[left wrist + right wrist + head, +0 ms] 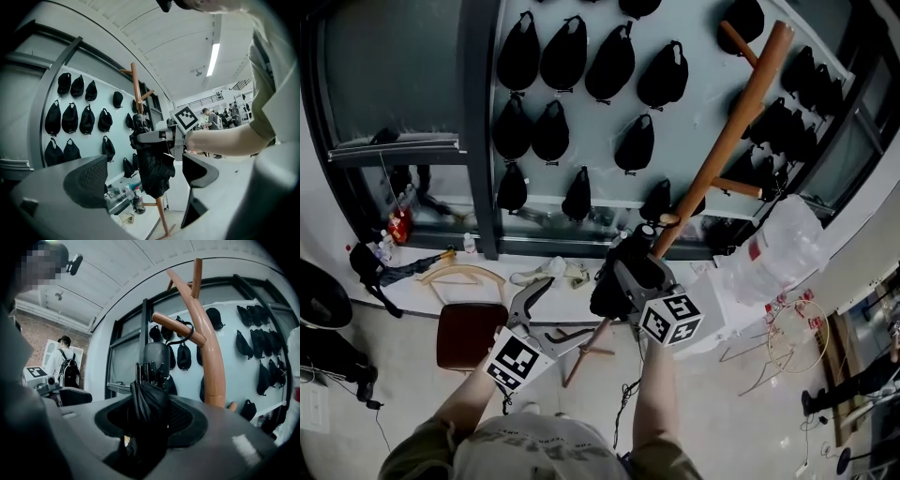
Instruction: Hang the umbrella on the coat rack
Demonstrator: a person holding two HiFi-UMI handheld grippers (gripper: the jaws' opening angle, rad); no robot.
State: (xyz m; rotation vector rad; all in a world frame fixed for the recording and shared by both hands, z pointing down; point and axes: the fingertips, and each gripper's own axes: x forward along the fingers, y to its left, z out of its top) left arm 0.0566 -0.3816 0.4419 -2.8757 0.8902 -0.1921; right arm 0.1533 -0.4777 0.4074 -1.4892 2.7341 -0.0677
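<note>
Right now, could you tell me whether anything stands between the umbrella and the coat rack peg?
Nothing visible does. The umbrella, clamped in the right gripper, is close beside the coat rack. Its strap loop seems to lie over the peg already.

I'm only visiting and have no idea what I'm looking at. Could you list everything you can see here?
umbrella: one, black, folded, beside the coat rack
coat rack: one, brown wood, standing before the wall
bags or caps: more than a dozen, black, hung on the pale wall
stool: one, dark red, on the floor at left
plastic bag: one, clear, right of the coat rack
bystander: one, black backpack, in the background
left gripper: one, grey, jaws apart, empty
right gripper: one, grey, shut on the umbrella
</note>
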